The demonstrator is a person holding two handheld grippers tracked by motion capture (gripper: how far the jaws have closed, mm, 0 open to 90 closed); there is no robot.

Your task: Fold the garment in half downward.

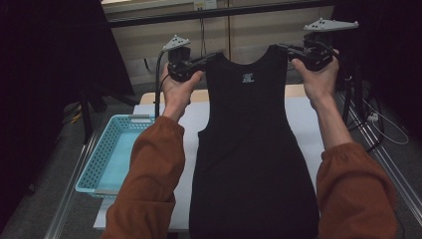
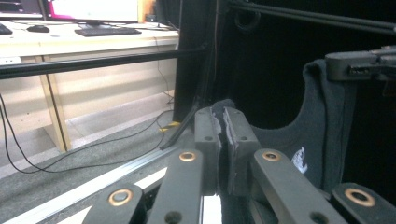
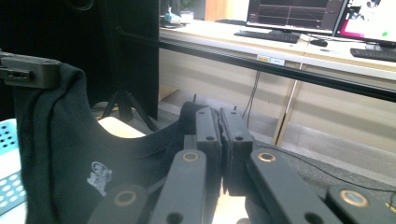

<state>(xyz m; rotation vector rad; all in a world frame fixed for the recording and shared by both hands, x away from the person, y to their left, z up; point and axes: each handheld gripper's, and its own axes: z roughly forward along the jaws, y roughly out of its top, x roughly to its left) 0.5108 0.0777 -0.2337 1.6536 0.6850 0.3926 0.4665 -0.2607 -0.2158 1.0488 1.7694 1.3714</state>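
A black tank top (image 1: 251,149) is hanging down the middle of the frame above the white worktop (image 1: 303,119). The left hand-held gripper (image 1: 211,59) is pinching its left shoulder strap, and the right hand-held gripper (image 1: 284,48) is pinching the other strap. A turquoise basket (image 1: 107,149) is sitting at the lower left.

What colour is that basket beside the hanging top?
Light turquoise blue basket, clearest in the high view.
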